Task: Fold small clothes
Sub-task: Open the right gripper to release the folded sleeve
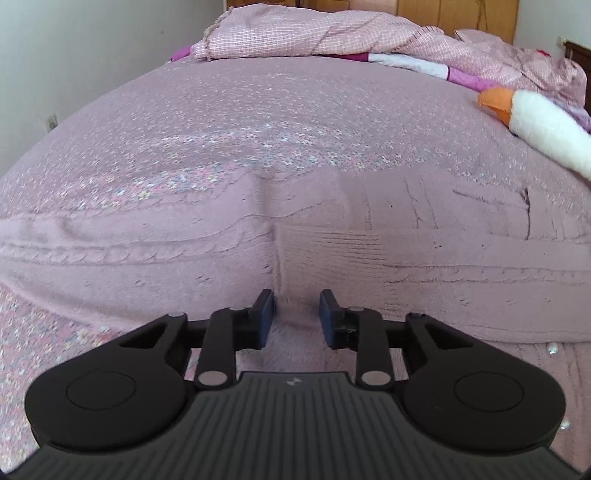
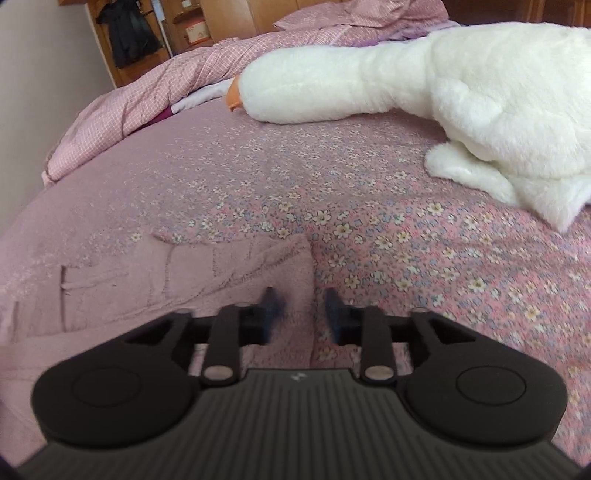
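Pink knit sweater (image 1: 332,236) lies flat on the flowered bed (image 2: 406,258). Left gripper (image 1: 297,314) hovers over its fold, right gripper (image 2: 301,312) straddles its right edge; both jaws apart, gripping nothing.

We see a bed covered by a pink floral sheet (image 2: 369,236), its small pale blossoms sharpest near the middle. At the far end lies a rumpled pink checked quilt (image 1: 332,33) — bunched in folds, with a white and magenta patch (image 1: 413,64) showing beneath its edge. A white plush goose (image 2: 461,96) rests on the sheet at the right, its long neck stretched leftward and its orange beak (image 1: 493,101) touching the sheet. Behind the bed stand wooden cupboards (image 2: 229,14), and dark clothing (image 2: 127,37) hangs beside a pale wall (image 1: 74,55), which bears a socket (image 1: 51,121).
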Demonstrator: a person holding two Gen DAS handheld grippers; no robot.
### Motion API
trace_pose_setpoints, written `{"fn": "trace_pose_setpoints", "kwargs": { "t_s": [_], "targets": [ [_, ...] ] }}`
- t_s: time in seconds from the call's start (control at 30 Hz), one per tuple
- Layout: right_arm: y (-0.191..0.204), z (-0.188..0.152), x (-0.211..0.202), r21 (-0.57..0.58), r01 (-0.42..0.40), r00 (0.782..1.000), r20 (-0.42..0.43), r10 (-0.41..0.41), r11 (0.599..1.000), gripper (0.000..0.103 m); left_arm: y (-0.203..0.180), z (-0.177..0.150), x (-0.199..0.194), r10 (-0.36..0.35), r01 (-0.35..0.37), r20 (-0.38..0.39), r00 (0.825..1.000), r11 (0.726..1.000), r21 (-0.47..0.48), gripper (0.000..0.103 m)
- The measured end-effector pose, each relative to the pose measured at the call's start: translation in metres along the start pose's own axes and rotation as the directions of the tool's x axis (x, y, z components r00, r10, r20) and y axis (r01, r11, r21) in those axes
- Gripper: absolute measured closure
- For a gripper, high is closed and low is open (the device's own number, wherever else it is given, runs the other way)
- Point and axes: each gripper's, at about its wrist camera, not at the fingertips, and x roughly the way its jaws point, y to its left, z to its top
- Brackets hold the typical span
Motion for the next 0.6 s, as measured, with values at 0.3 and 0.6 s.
{"fn": "trace_pose_setpoints", "kwargs": {
  "t_s": [0.3,0.6],
  "targets": [
    [0.017,-0.024,-0.088,-0.013,-0.085,0.996,0.040,0.086,0.996,0.049,0.038,-0.020,-0.054,0.042,-0.040,0.032,0.999,0.998,-0.051,0.044],
    [0.049,-0.073,-0.151,-0.010,-0.165,0.986,0.014,0.165,0.986,0.047,0.074,-0.051,-0.095,0.095,-0.092,0.025,0.995,0.991,-0.095,0.031]
  ]
}}
